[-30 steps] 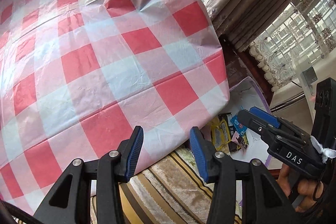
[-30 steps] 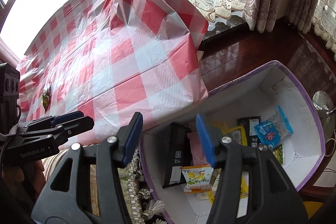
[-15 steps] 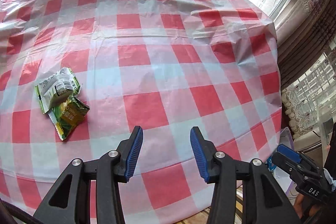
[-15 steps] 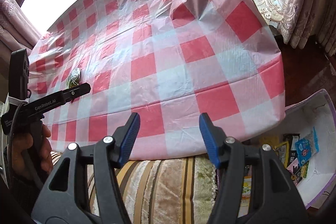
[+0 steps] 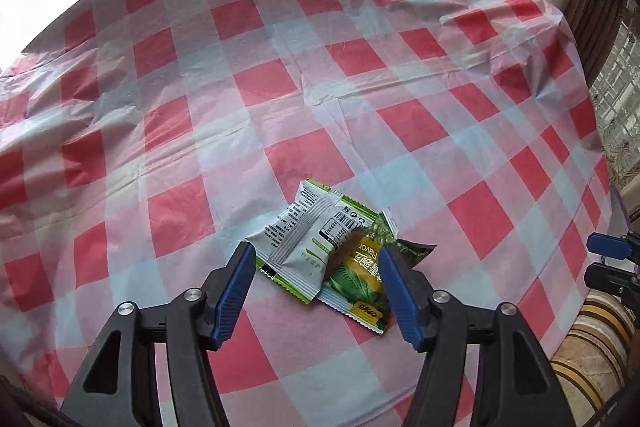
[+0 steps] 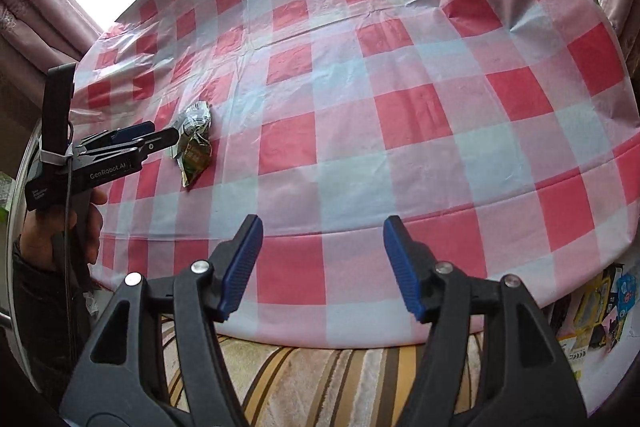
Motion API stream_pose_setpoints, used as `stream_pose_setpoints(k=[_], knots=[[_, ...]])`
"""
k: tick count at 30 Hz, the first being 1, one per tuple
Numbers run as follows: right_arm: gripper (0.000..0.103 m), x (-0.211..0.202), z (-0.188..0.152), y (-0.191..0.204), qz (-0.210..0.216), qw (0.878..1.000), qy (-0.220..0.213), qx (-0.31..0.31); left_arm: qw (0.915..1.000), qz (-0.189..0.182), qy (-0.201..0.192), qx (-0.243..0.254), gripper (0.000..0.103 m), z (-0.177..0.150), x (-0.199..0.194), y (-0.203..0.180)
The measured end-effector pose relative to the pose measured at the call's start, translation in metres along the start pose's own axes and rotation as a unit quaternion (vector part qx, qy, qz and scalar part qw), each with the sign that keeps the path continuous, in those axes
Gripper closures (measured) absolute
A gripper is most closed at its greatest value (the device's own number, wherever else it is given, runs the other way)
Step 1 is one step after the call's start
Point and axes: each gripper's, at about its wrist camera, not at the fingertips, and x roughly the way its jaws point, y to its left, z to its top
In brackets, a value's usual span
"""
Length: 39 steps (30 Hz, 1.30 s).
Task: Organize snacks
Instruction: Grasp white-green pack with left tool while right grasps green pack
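Two snack packets lie overlapped on the desk's red-and-white checked cloth [image 5: 280, 75]: a white packet [image 5: 308, 239] resting partly on a green packet [image 5: 360, 287]. Around them hangs the left gripper [image 5: 316, 283], jaws opening, its pads on either side of the pair and not pressing either. Well apart, over the near edge of the desk, the right gripper [image 6: 322, 263] is empty, jaws opening too. More snacks sit in a box [image 6: 592, 323] beside the desk.
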Motion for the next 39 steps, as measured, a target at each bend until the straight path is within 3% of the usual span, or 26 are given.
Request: stream_pose_setpoints(k=[5, 11, 13, 15, 21, 29, 36, 39], knots=[[0.037, 0.019, 0.003, 0.031, 0.005, 1.0, 0.013, -0.01, 0.9983, -0.003, 0.022, 0.054, 0.039, 0.003, 0.023, 0.005], [0.037, 0.04, 0.01, 0.065, 0.008, 1.0, 0.018, -0.02, 0.9949, -0.038, 0.029, 0.089, 0.041, 0.008, 0.04, 0.004], [0.037, 0.046, 0.013, 0.075, 0.009, 1.0, 0.017, -0.024, 0.9947, -0.049, 0.028, 0.086, 0.048, 0.009, 0.044, 0.009], [0.037, 0.052, 0.016, 0.085, 0.007, 1.0, 0.015, -0.025, 0.9958, -0.059, 0.022, 0.066, 0.054, 0.01, 0.042, 0.016], [0.037, 0.076, 0.026, 0.099, -0.001, 1.0, 0.016, -0.001, 0.9971, -0.076, 0.004, 0.01, 0.056, -0.003, 0.037, 0.033], [0.037, 0.095, 0.043, 0.12, 0.0, 0.999, -0.006, 0.034, 0.9943, -0.06, -0.003, -0.088, 0.057, -0.029, 0.027, 0.064], [0.037, 0.115, 0.05, 0.141, -0.031, 0.999, -0.019, 0.022, 0.9914, -0.041, -0.01, -0.124, 0.057, -0.05, 0.016, 0.071], [0.047, 0.122, 0.047, 0.145, -0.046, 0.999, -0.006, 0.003, 0.9902, -0.029, -0.009, -0.136, 0.057, -0.056, 0.012, 0.071]])
